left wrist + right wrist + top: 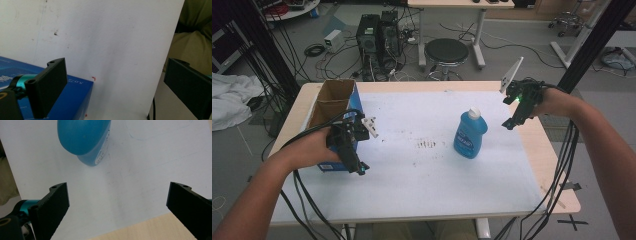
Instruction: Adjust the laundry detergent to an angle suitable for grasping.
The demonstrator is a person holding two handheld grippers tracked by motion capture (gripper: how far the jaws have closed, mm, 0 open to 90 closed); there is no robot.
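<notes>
A blue bottle [470, 134] with a white cap stands upright right of the middle of the white sheet [422, 175]; its body [83, 137] fills the top of the right gripper view. My right gripper [512, 122] hovers open to the right of the bottle, apart from it, with nothing between its jaws [117, 210]. A blue cardboard box [334, 107], open at the top, stands at the table's left. My left gripper [360, 167] is open just in front of the box's near corner [72, 100], jaws pointing down at the sheet, holding nothing.
The wooden table edge [557, 165] shows right of the sheet. Cables [307, 200] trail from both grippers over the near edge. Beyond the table stand a round stool [446, 52], computer towers [374, 35] and another table.
</notes>
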